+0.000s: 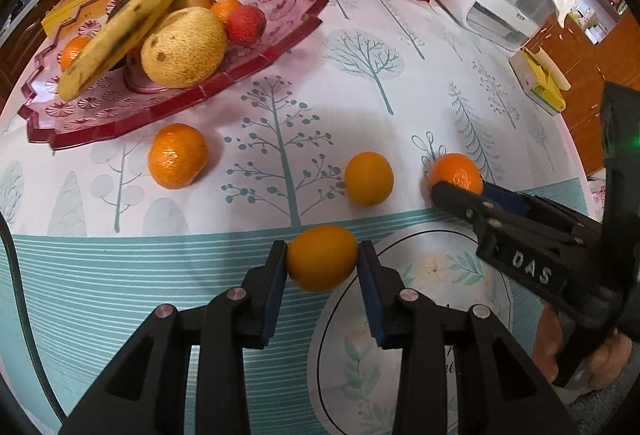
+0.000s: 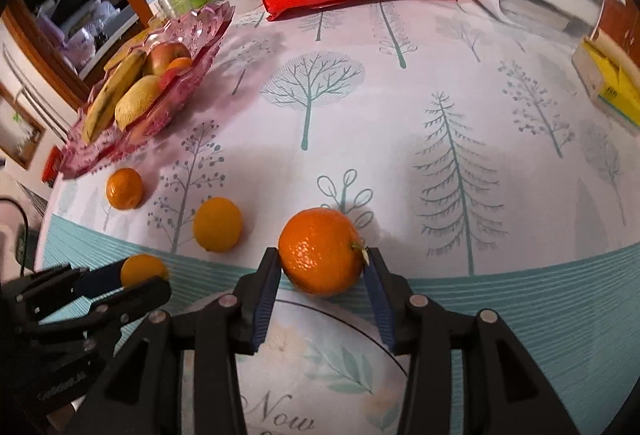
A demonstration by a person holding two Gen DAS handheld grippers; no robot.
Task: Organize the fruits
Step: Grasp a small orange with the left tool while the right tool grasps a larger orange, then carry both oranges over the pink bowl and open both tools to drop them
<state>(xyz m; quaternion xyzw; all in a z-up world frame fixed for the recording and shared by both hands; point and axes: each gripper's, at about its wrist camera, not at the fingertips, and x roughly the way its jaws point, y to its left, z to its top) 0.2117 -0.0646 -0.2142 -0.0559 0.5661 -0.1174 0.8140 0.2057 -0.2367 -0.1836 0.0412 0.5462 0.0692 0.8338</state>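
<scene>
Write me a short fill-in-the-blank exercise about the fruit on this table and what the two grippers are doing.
1. The left gripper is shut on a small ____ fruit.
2. The right gripper grips an orange tangerine with a green ____.
3. The banana lies in the pink ____.
4. ____ loose fruits rest ungripped on the tablecloth.

Missing words: yellow; stem; tray; Two
</scene>
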